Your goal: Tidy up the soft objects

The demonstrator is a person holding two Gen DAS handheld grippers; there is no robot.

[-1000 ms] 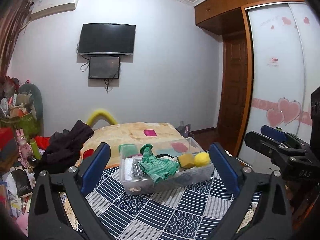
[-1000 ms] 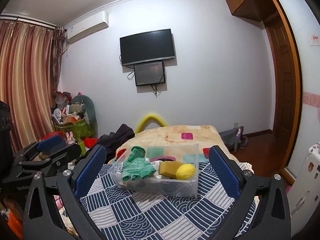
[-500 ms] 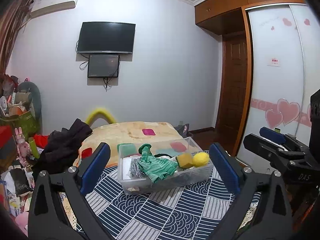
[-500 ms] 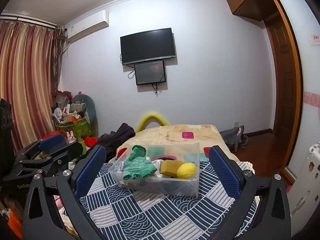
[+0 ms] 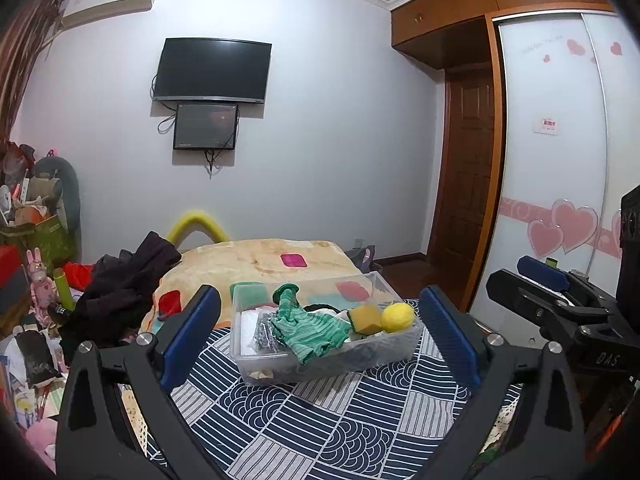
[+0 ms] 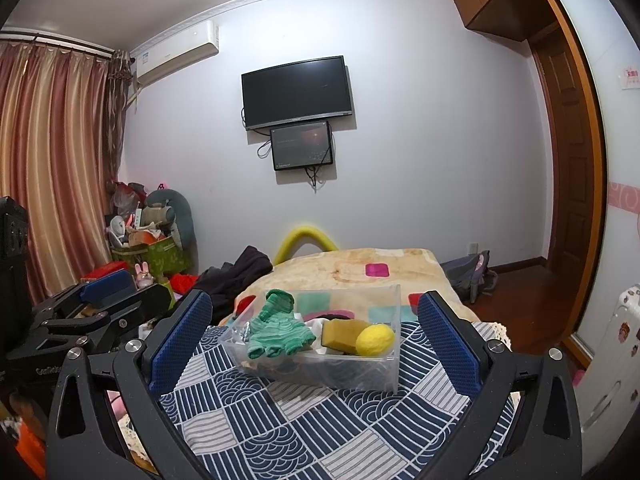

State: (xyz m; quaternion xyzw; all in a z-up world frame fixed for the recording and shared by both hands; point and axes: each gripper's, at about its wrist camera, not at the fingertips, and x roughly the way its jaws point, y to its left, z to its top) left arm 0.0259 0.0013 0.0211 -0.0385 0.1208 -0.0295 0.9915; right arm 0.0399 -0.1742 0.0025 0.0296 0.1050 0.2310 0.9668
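A clear plastic bin (image 5: 328, 364) (image 6: 360, 372) stands on a navy patterned cloth (image 5: 320, 420) (image 6: 304, 428). In it lie a green striped knit cloth (image 5: 310, 328) (image 6: 278, 330), a yellow-brown sponge (image 5: 365, 317) (image 6: 344, 334), a yellow soft ball (image 5: 397, 316) (image 6: 375, 340) and some grey and white items. My left gripper (image 5: 320, 340) is open and empty, held back from the bin. My right gripper (image 6: 314, 340) is open and empty, also short of the bin. Each gripper shows at the edge of the other's view.
Behind the bin is a bed with a beige blanket (image 5: 260, 260) and a dark garment pile (image 5: 120, 292). Clutter and toys fill the left floor (image 5: 32, 300). A wardrobe with sliding doors (image 5: 560, 160) and a wooden door stand right.
Both views have shifted slightly; the bin sits a little nearer and lower in view. Both grippers stay open and empty.
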